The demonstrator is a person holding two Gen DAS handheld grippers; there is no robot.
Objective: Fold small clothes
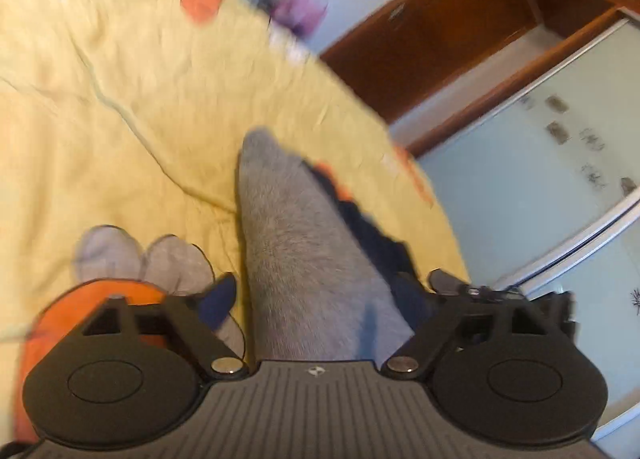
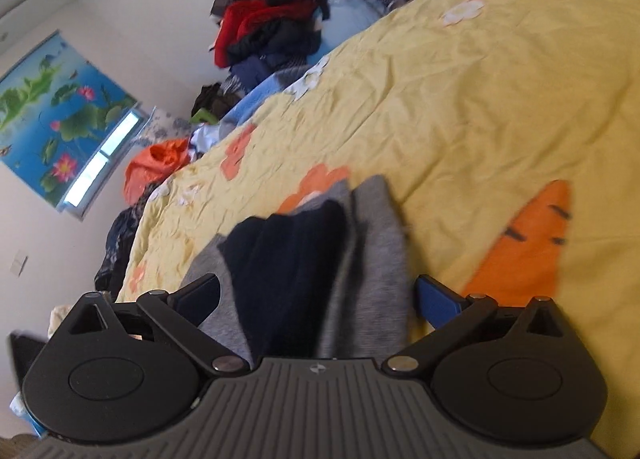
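Observation:
A grey sock point(image 1: 296, 251) with a dark navy part point(image 1: 372, 235) lies on the yellow bedspread point(image 1: 120, 99), running forward between the fingers of my left gripper point(image 1: 334, 293), which is open around it. In the right wrist view the same grey fabric point(image 2: 380, 259) and a dark navy piece point(image 2: 296, 271) lie between the spread fingers of my right gripper point(image 2: 318, 297), which is open. A second pair of grey sock toes point(image 1: 144, 259) lies left of the left gripper.
The bedspread point(image 2: 460, 99) carries orange flower and carrot prints point(image 2: 532, 247). A pile of dark and red clothes point(image 2: 272, 19) and an orange bag point(image 2: 156, 167) lie beyond the bed's far edge. A wooden wardrobe with glass sliding doors point(image 1: 540, 139) stands right of the bed.

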